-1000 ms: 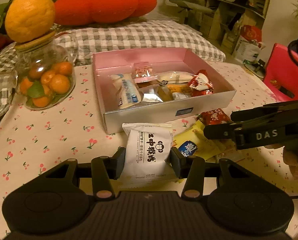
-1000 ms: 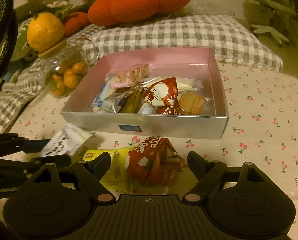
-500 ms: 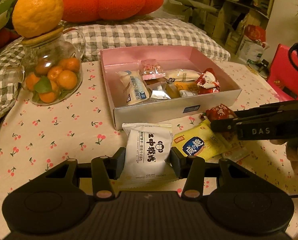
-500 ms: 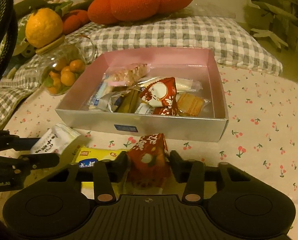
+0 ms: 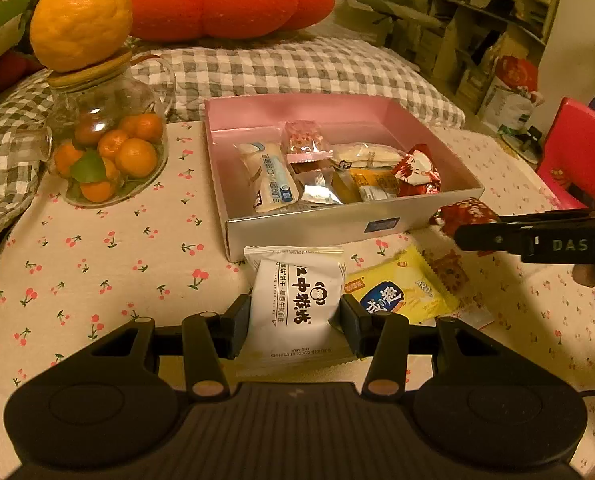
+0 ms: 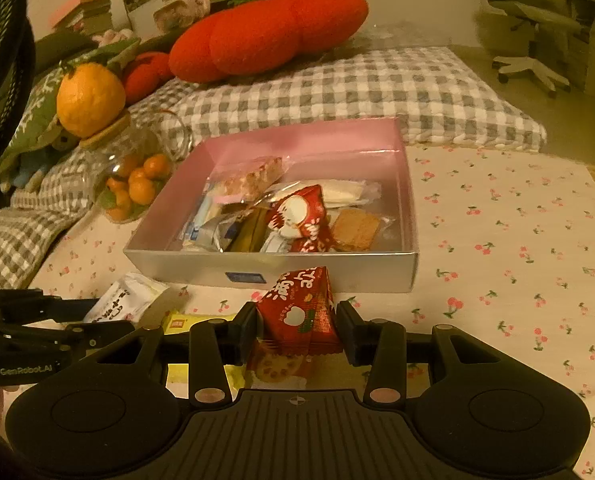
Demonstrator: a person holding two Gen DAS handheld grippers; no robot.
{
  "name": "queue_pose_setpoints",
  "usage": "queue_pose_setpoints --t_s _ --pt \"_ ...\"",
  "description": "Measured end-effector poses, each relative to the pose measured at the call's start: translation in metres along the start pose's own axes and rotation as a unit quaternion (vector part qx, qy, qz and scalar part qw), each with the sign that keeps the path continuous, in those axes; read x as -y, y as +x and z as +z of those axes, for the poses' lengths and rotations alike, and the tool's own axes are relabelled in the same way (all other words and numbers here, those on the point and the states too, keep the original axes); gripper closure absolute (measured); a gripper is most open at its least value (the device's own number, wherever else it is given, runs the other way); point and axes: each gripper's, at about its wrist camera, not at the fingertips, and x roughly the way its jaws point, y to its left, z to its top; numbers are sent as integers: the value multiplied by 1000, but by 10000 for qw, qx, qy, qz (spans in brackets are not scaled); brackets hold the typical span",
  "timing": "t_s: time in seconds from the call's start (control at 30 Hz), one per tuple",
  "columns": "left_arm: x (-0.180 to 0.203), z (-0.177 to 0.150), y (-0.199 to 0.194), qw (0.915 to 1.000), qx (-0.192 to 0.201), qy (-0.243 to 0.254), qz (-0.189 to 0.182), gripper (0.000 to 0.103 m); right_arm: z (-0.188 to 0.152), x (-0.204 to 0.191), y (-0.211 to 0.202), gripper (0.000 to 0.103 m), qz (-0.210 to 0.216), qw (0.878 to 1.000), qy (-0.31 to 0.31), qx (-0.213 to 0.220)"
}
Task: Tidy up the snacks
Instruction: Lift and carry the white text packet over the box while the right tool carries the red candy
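While clamped on both sides, white packet (image 5: 297, 304) sits between left tongs (image 5: 295, 322), pads touching its edges, top end pointing at box (image 5: 337, 226). Near end lifted over yellow packet (image 5: 401, 296), which lies flat on counter (image 5: 97, 248) just right of it. Same story on right tongs (image 6: 297, 322): closed on red packet (image 6: 297, 308), held upright just in front of box's silver front wall (image 6: 337, 272), not inside it. Cookie packet (image 6: 275, 366) below red one, partly hidden by tongs.

Box itself: pink inside, several wrapped snacks piled toward the middle and near wall.

View differences:
- Left wrist: shows right tongs (image 5: 477, 236) side-on, with red packet (image 5: 465, 210) poking out past the tip near box's right front corner. Also shows the yellow packet's blue label and the cookie packet's edge (image 5: 445, 270) clearly.
- Right wrist: shows the left tongs from the side at lower left, with white packet (image 6: 125, 298) sticking out toward box; left grip itself not readable from here. Yellow packet mostly hidden, only a strip (image 6: 185, 322) visible.
- Right wrist also shows a bare cracker pack (image 6: 355, 228) at right inside box, not seen from left.

Glass jar of small oranges (image 5: 105, 152) left of box, big orange (image 5: 81, 16) on its lid.
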Motion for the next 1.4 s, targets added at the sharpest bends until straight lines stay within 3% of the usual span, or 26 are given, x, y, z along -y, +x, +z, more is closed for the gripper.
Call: queue_pose_setpoints --t_s 0.63,1.17,1.4 --pt "-9 22 -15 9976 422 -519 173 59 22 33 -42 62 96 9960 696 550" --pt "-15 68 9 9910 749 -1061 336 59 63 41 -16 62 202 9882 1253 861" --pt "-12 86 32 9919 761 -899 479 59 75 45 8 62 166 9879 1317 797"
